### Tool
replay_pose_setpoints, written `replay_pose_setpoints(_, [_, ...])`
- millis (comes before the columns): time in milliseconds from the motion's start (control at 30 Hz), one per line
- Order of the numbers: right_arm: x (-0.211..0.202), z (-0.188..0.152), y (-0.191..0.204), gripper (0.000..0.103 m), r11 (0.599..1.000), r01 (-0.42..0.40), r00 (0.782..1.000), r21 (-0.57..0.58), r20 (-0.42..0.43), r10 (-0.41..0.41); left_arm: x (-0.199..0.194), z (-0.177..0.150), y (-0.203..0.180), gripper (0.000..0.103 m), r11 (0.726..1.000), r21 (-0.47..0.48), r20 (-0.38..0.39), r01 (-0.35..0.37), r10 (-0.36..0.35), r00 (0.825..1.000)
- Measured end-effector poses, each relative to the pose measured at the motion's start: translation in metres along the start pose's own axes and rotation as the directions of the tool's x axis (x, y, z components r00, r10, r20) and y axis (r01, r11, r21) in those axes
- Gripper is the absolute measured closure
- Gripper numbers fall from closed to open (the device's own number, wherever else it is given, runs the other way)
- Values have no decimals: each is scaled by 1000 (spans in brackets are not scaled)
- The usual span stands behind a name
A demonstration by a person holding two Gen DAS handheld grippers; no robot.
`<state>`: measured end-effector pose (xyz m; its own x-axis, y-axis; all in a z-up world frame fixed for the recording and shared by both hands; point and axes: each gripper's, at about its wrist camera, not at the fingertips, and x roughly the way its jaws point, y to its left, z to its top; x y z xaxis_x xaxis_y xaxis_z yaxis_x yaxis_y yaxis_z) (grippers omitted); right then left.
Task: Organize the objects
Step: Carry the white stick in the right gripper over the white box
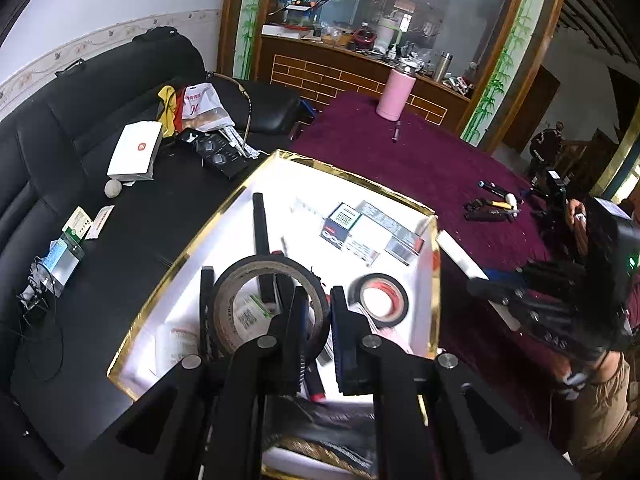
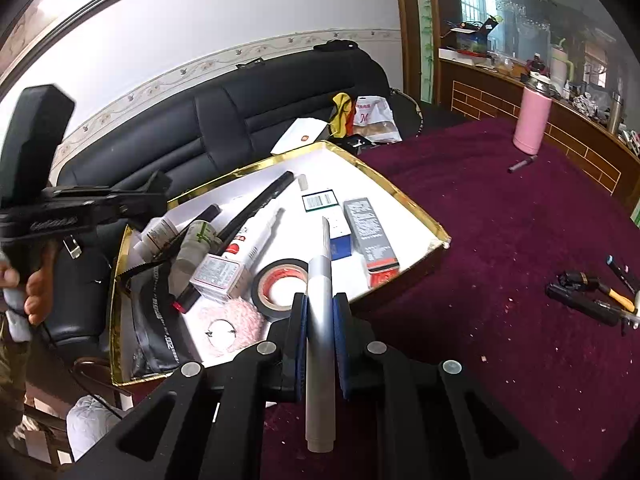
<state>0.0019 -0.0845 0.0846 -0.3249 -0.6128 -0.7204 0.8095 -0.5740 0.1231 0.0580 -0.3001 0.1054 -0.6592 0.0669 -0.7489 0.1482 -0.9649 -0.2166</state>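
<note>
The left gripper (image 1: 316, 308) is clamped on a roll of black tape (image 1: 268, 304), held upright on its edge above the gold-rimmed box (image 1: 340, 174). The roll hides much of the box floor behind it; through its core only a scrap of a green and white label shows. A long black stick (image 1: 262, 228) lies in the box, its near end lost behind the tape. A second tape roll (image 1: 378, 294) with a red inner ring lies flat on the white floor, just right of the gripper. Farther back lie small cartons (image 1: 360, 232), their print too blurred to read.

The right gripper (image 2: 320, 312) is clenched on a grey marker pen (image 2: 320, 304), which runs up between the pads, its tip over the near edge of the box and its rear end over the dark red tablecloth (image 2: 500, 240). In this view the box is crowded on its left side: bottles, a black pouch and a pink fluffy item overlap, so their full shapes cannot be made out.

A pink bottle (image 2: 532, 120) stands on the cloth well beyond the box, with a small pen (image 2: 522, 165) lying near it. At the right edge a cluster of dark tools (image 2: 592, 296) is cut off by the frame. The black sofa (image 1: 80, 120) beside the table carries a white box (image 1: 134, 152) and bags.
</note>
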Motion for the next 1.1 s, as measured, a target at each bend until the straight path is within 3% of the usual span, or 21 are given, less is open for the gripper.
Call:
replay_pose_setpoints(400, [16, 14, 16, 89, 1000, -25, 999, -16, -21, 25, 50, 31, 18, 93, 1000, -12, -94, -8, 7, 996])
replay_pose_setpoints(633, [31, 24, 23, 89, 998, -56, 998, -5, -35, 56, 72, 33, 32, 93, 999, -31, -130, -24, 20, 991])
replay_pose_setpoints(900, [46, 27, 29, 89, 997, -74, 996, -13, -60, 73, 76, 28, 41, 93, 999, -42, -131, -25, 20, 991])
replay_pose_setpoints(1100, [59, 30, 29, 89, 997, -79, 994, -12, -82, 78, 78, 25, 36, 93, 996, 6, -111, -83, 84, 990])
